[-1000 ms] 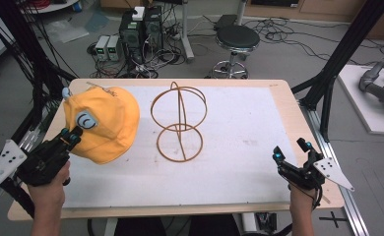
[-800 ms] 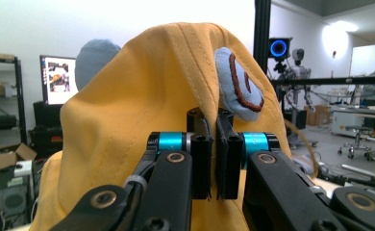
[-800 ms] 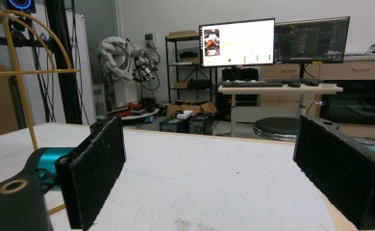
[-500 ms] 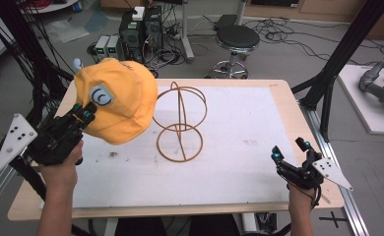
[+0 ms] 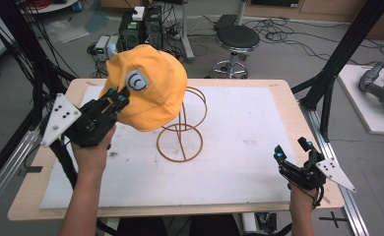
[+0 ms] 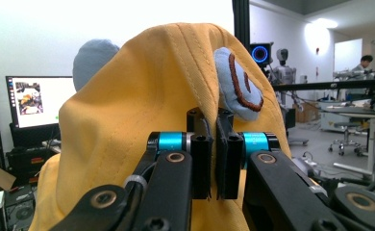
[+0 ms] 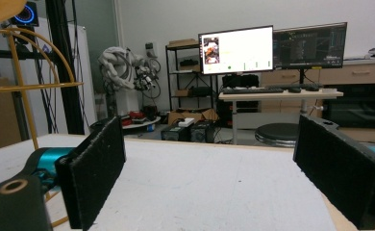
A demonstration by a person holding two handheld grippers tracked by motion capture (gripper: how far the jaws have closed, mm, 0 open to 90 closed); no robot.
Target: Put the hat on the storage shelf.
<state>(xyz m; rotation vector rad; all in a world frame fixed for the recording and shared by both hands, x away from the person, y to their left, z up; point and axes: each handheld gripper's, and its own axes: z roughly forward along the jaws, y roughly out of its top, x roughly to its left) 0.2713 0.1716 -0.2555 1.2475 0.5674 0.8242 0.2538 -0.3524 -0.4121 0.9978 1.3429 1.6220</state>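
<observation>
White padding covers the wooden table [image 5: 288,98], cables and a stool sprawl on the lab floor behind it, and right in the middle of the mat stands the wire stand [image 5: 182,129], a thin hoop frame on a ring base. Up above its near-left side hangs the yellow cap [image 5: 153,86], clear of the table, its crown partly over the top hoop, with the round patch [image 5: 138,80] facing the high camera. That cap is carried by the left gripper [image 5: 115,96], and the left gripper view tells the story: the two black jaws are pressed nearly together, a fold of yellow fabric [image 6: 213,144] pinched tight between the pads, the blue patch just above them. Looks like the job now is seating the cap on the stand, so the smart play is to bring the open underside square over the hoops, keep the crown centred on the top of the frame, then lower gently so the light wire doesn't tip or slide. Only ease the pinch once the fabric is resting on the hoops. Over on the near-right edge of the table, the right gripper [image 5: 292,151] sits low with its jaws spread wide and nothing between them, and its own view shows bare white mat between the pads [image 7: 92,171]
</observation>
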